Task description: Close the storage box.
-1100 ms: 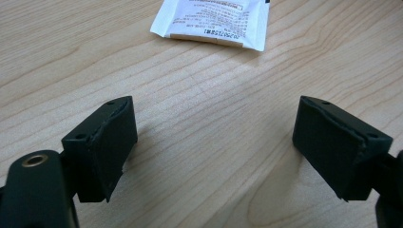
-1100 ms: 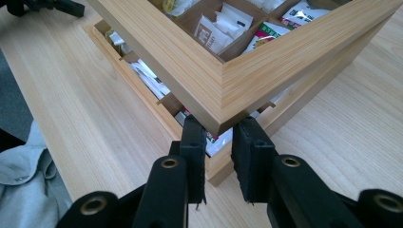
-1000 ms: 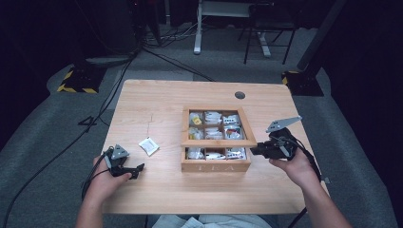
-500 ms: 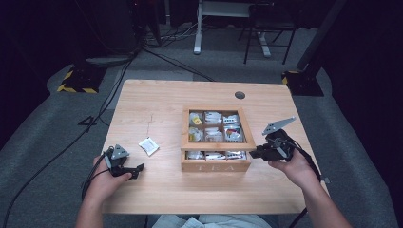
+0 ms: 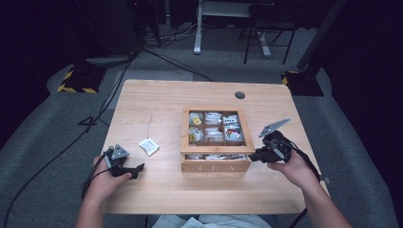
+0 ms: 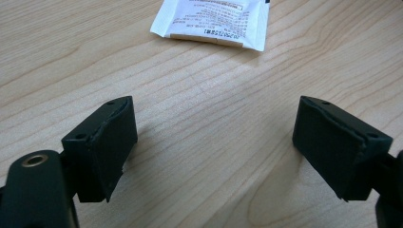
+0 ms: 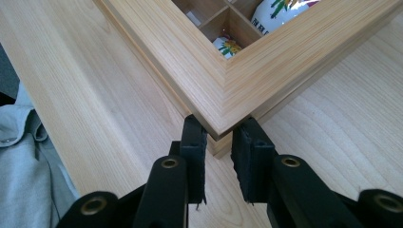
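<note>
The wooden tea box point(image 5: 216, 141) sits right of centre on the table point(image 5: 157, 99), its front face toward the near edge, glass-paned lid lying over compartments full of tea packets. The right gripper point(image 5: 253, 155) pinches the lid's near right corner point(image 7: 223, 102) — the right gripper view shows both pads point(image 7: 195, 142) pressed to the mitred frame. That frame looks stiff and light, but the pane makes it fragile, so the corner or front rim is the sensible hold, not the glass. The left gripper point(image 5: 139, 168) rests near the near left corner, jaws spread wide with nothing between them. Its own view shows print on the loose white tea sachet point(image 6: 214, 23) — a plain white square from above point(image 5: 148, 146).
</note>
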### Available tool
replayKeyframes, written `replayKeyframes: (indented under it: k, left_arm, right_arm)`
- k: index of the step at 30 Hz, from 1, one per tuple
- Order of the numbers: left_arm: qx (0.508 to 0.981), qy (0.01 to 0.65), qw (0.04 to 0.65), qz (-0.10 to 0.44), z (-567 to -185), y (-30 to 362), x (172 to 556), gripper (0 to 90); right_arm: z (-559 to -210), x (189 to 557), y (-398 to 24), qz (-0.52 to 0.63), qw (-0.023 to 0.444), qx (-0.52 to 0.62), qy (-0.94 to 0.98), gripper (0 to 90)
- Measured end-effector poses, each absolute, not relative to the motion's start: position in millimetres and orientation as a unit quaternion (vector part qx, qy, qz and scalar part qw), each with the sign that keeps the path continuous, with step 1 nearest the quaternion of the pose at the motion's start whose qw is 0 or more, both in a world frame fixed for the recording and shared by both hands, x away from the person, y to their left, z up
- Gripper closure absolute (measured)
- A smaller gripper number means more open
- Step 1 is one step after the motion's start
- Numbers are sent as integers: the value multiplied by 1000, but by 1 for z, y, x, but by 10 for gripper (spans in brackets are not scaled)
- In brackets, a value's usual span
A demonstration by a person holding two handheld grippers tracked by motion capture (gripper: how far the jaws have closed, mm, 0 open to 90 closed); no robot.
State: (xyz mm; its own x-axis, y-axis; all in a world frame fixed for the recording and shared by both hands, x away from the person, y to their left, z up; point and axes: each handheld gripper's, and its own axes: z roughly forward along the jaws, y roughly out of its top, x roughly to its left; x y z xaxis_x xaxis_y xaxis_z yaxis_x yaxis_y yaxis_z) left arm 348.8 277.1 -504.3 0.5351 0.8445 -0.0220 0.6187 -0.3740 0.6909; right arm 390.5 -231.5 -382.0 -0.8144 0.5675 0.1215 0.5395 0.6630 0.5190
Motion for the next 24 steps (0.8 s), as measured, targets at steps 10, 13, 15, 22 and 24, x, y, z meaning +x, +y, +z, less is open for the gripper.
replayKeyframes:
  k: [10, 13, 15, 22, 24]
  left_arm:
    - [811, 450, 332, 171, -504, 277, 349, 156]
    - [811, 451, 332, 171, -504, 277, 349, 155]
    - [811, 451, 332, 170, -504, 277, 349, 155]
    - [811, 451, 332, 171, -504, 277, 349, 156]
    - [811, 451, 332, 171, -504, 277, 349, 155]
  right_arm:
    - [-388, 392, -229, 258, 15, 300, 918, 744]
    - [-389, 393, -228, 253, 13, 300, 920, 744]
    - [-391, 393, -228, 250, 11, 300, 921, 743]
    - [-395, 394, -225, 236, 7, 297, 925, 743]
    - [-396, 394, -225, 233, 6, 296, 926, 742]
